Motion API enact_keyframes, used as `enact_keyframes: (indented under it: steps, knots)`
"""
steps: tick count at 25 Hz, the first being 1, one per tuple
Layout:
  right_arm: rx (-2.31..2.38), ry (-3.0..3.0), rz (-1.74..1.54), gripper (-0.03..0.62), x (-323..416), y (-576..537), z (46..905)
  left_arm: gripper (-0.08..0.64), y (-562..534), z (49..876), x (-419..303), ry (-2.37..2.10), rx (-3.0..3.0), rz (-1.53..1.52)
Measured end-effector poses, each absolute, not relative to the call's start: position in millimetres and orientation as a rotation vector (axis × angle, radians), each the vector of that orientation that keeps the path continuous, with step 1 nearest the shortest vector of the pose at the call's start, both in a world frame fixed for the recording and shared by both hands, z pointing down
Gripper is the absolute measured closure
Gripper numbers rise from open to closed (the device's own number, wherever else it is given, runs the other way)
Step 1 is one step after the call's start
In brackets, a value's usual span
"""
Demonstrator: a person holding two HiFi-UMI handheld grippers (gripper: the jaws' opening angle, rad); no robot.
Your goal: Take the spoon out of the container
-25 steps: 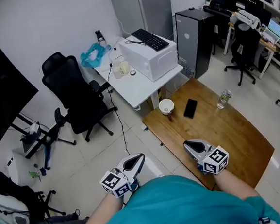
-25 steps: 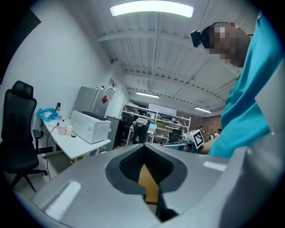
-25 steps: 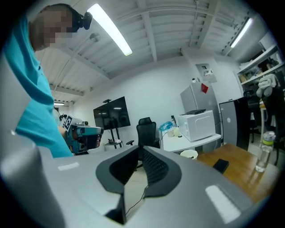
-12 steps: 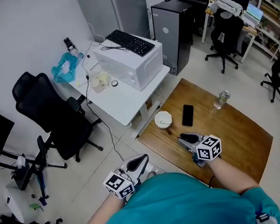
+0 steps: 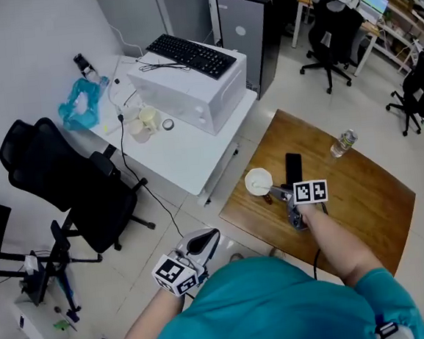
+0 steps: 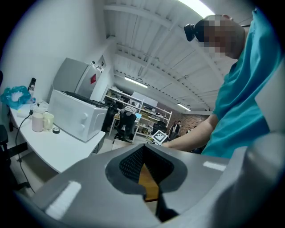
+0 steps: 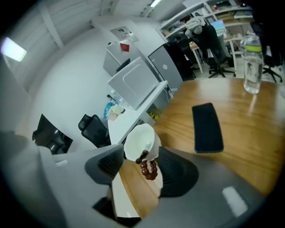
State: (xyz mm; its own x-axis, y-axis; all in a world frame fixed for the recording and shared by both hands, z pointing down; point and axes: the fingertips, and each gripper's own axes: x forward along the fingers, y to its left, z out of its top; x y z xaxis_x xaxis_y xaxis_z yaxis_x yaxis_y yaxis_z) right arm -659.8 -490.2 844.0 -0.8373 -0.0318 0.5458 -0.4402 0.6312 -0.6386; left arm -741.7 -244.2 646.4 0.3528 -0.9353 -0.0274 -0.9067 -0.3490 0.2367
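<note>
Wooden table (image 5: 362,203): fills the right of the head view. It sits nearer and larger in frame than a second ago, and the white desk (image 5: 185,158) lies to its left. The view has swung, but nothing on the table has changed place.

Right gripper (image 5: 279,194): a second ago it hung over the near edge of the table, close to the body, with its jaws together. It is now stretched out to the table's far left part. Its jaws are opening, one on each side of the container, and the pads are clear of the container's wall, so nothing is gripped.

Left gripper (image 6: 143,151): unchanged. It is held low and near, left of the table, with its jaws pinched together and nothing between them.

Phone (image 5: 294,169): lies flat, just right of the container, in the same spot as before.

Container (image 5: 258,181): a white cup, upright by the table's far left edge. It has not moved.

Water bottle (image 5: 344,143): upright, far right of the phone and well apart from it. Also unmoved.

Spoon (image 7: 148,168): still in the container. Its brown beaded handle hangs over the near rim, between the opening jaws.
</note>
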Motion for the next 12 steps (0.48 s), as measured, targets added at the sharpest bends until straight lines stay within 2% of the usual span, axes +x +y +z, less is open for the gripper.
enact_keyframes:
  steps: [5,9,12]
  knots:
    - [0.406,-2.258,1.212,0.366,-678.4,-504.8,874.0,0.560,-251.0,664.0,-768.2,-1.668,2.374,-0.231]
    - [0.446,-2.208,1.218,0.495,-681.5,-508.6,887.4,0.560,-257.6,670.8,-768.1,-1.641,2.396,-0.217]
    - [0.462,-2.171,1.216,0.523,-678.4,-505.9,889.2,0.560,-255.3,670.2,-769.0,-1.622,2.401,-0.234]
